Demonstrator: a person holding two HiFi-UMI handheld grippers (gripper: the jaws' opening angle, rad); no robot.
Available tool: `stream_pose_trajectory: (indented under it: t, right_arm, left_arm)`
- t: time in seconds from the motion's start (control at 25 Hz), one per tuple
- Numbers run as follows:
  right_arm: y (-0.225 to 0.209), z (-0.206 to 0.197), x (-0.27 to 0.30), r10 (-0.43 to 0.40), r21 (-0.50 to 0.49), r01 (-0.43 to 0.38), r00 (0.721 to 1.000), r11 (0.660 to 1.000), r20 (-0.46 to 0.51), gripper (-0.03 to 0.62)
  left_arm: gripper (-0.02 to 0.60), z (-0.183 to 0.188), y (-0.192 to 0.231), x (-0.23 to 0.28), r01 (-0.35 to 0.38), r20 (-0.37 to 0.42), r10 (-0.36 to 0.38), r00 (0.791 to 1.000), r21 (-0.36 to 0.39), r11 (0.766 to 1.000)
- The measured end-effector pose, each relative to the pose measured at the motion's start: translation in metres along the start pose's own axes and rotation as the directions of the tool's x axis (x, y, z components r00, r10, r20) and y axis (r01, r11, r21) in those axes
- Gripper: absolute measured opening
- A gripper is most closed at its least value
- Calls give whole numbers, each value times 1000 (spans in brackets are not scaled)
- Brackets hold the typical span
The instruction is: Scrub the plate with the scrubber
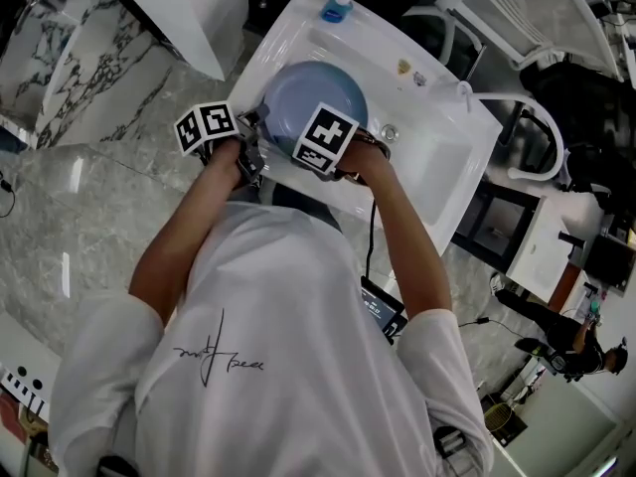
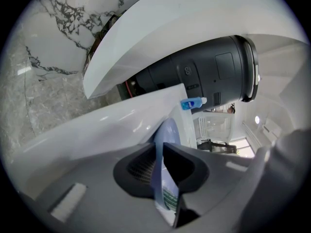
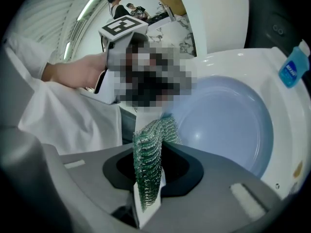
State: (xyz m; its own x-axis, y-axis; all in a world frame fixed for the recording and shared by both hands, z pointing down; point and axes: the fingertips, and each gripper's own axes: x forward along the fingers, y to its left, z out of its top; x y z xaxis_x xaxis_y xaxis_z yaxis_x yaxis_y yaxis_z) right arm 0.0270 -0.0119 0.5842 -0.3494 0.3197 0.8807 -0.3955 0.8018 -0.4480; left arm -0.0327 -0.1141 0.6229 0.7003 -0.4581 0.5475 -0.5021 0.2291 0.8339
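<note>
- Shirt (image 1: pixel 298 366), white, on the person: 6 o'clock in head view.
- Left gripper (image 2: pixel 159 171): fingers clamped on the plate's rim, at the plate's 8 o'clock in head view.
- Right gripper (image 3: pixel 150 171): fingers closed on green scrubber (image 3: pixel 148 144), whose tip sits at the plate's near rim, 6 o'clock.
- Plate (image 1: pixel 308 92), pale blue: over white sink (image 1: pixel 437 157).
- Bottle (image 1: pixel 336 8), blue: sink rim, 12 o'clock.

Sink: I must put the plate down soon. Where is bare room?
Bare: the basin floor right of the drain, toward its right end. Crowded: the left part, where the left tongs clamp the plate and the right tongs the scrubber.
</note>
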Motion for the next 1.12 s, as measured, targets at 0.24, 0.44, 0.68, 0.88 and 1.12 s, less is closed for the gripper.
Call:
stream_pose_trajectory:
  t: [0.24,0.44,0.68,0.88,1.12]
  right_arm:
    - [-4,10,5,46,79,-49,998,996,44,69]
    - [-8,24,4,79,132,-93,991,987,108,69]
    - [-14,40,1,117,222,-171,965,960,236,69]
    - [-20,47,-8,150,301,-273,915,914,374,68]
    - [-36,43,-20,124,378,-312,887,872,446,66]
  left_arm:
    - [100,0,1,0,1,-2,-1,1000,-2,1000]
    - [100,1,1,1,1,-7,-1,1000,1,1000]
    - [100,1,2,1,-4,-9,4,1000,3,1000]
    - [100,1,1,0,0,-6,0,1000,3,1000]
    - [100,2,1,1,4,2,-4,1000,-2,1000]
